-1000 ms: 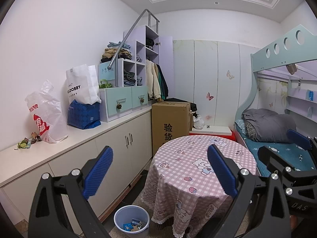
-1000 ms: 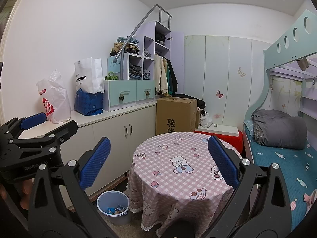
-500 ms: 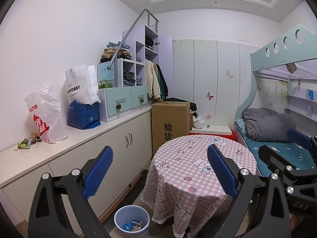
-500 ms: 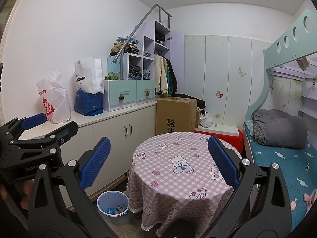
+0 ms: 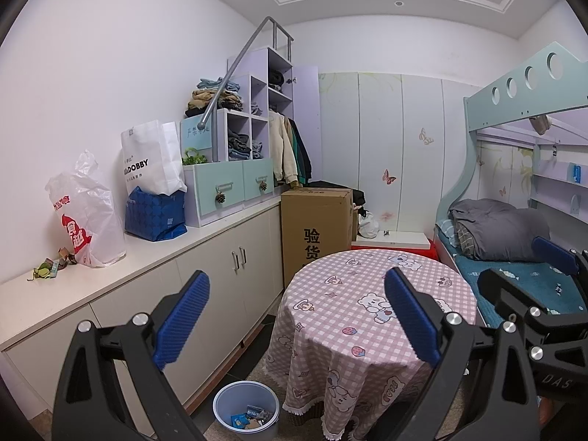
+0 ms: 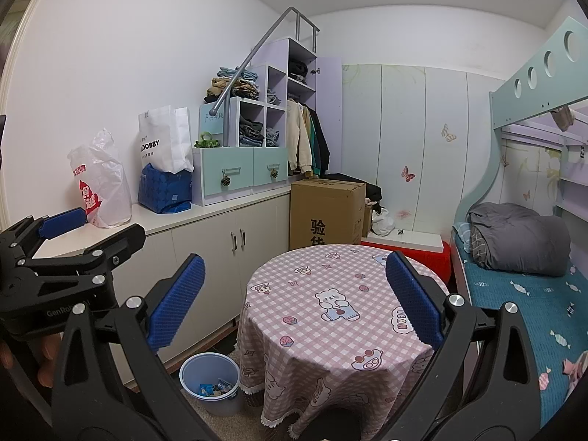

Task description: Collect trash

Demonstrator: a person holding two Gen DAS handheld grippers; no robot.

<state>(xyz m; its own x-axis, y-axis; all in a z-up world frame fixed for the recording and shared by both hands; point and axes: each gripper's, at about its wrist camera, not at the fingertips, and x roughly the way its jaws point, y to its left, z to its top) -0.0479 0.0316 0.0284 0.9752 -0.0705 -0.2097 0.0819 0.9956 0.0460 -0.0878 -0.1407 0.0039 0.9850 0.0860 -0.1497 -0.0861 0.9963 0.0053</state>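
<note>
We hold both grippers level above the floor, facing the round table (image 5: 371,294). The left gripper (image 5: 294,316) stands wide open with nothing between its blue pads; the right gripper (image 6: 290,297) is likewise wide open and empty.

Trash lies in two places. Wrappers already sit in the blue bin (image 5: 246,409) on the floor beside the table skirt. A small heap of crumpled scraps (image 5: 51,266) lies on the white counter (image 5: 165,253), just left of the red-printed plastic bag (image 5: 86,213).

Step in hand, as we judge it: surveying between pickups, with some trash binned and the counter scraps outstanding. The next move likely calls for the left gripper to swing toward the counter and close on thin, light material.

Limits of view: the right wrist view hides the scraps behind the left gripper's body. The floor under the table is concealed, and the bin contents are too small to identify.
</note>
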